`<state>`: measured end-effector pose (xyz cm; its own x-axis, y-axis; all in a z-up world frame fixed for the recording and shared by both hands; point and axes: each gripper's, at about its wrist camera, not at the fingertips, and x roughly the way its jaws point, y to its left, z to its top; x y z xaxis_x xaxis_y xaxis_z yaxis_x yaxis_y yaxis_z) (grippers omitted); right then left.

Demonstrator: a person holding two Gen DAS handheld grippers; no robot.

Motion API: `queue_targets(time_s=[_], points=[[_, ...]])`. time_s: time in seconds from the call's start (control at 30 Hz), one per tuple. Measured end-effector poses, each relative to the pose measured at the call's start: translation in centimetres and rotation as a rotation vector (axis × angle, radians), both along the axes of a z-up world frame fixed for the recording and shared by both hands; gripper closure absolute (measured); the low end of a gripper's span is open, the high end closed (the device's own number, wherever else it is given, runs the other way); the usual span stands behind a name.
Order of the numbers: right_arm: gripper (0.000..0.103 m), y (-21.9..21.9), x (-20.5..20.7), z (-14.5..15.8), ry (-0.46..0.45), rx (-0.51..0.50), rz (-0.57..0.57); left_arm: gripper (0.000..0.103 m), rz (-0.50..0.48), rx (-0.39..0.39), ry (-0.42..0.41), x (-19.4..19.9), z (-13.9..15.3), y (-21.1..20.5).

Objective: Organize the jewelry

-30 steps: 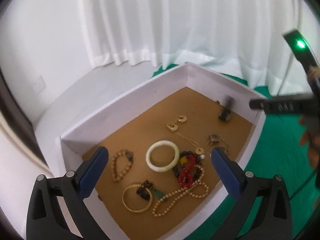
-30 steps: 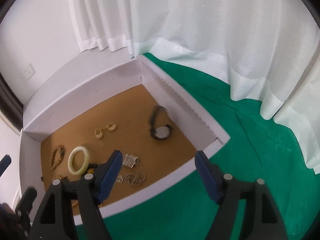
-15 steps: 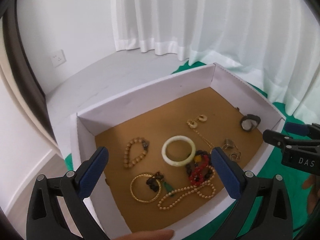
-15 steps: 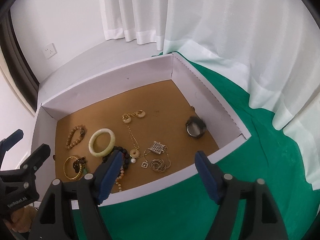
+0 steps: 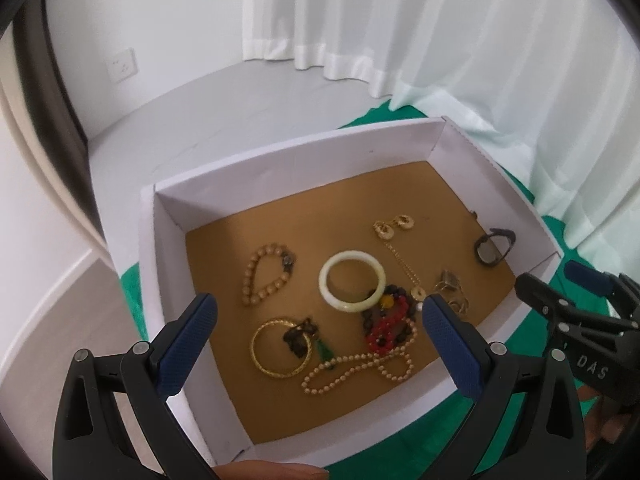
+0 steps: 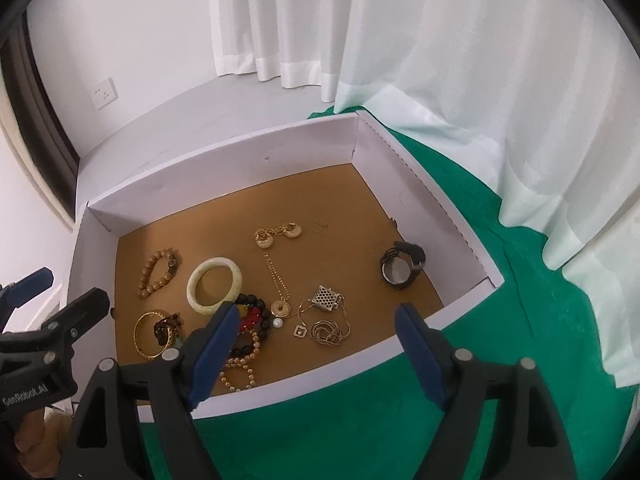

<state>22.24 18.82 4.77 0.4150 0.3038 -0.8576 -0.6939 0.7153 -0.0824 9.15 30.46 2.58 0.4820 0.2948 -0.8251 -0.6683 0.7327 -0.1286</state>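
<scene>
A white box (image 5: 280, 168) with a brown floor holds the jewelry. Inside lie a pale jade bangle (image 5: 352, 280), a tan bead bracelet (image 5: 266, 274), a gold bangle (image 5: 280, 346), red and black bead bracelets (image 5: 386, 324), a long bead necklace (image 5: 360, 368), gold earrings on a chain (image 6: 278, 234), silver chain pieces (image 6: 326, 300) and a black watch (image 6: 402, 270). My left gripper (image 5: 318, 308) hovers open above the box's near left part, holding nothing. My right gripper (image 6: 317, 312) hangs over the near edge; its jaws are opening with nothing between them.
The box sits on a green cloth (image 6: 480, 240). White curtains (image 6: 460, 60) hang behind and to the right. A grey ledge with a wall socket (image 6: 104, 92) runs behind the box. A fingertip (image 5: 272, 472) shows at the bottom edge of the left wrist view.
Both views have rolled and shifted, so the box now sits more level and central. In the left wrist view the right gripper has dropped from the upper right to the lower right.
</scene>
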Motion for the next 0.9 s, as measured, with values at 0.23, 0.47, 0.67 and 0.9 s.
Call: queue_targets(time_s=[0.23,0.47,0.67,0.9], points=[[0.021,0.9,-0.7,1.0,-0.018,-0.024,0.028,0.001,0.057,0.038,-0.003,-0.7,1.3,0.3],[0.021,1.5,-1.0,1.2,-0.019,-0.036,0.039,0.001,0.091,0.038,-0.017,-1.2,1.7,0.6],[0.021,1.5,-1.0,1.1,-0.019,-0.040,0.035,0.001,0.091,0.037,-0.017,-1.2,1.7,0.8],[0.021,1.5,-0.9,0.8,-0.014,-0.044,0.037,0.001,0.104,0.046,-0.027,-1.3,1.5,0.8]])
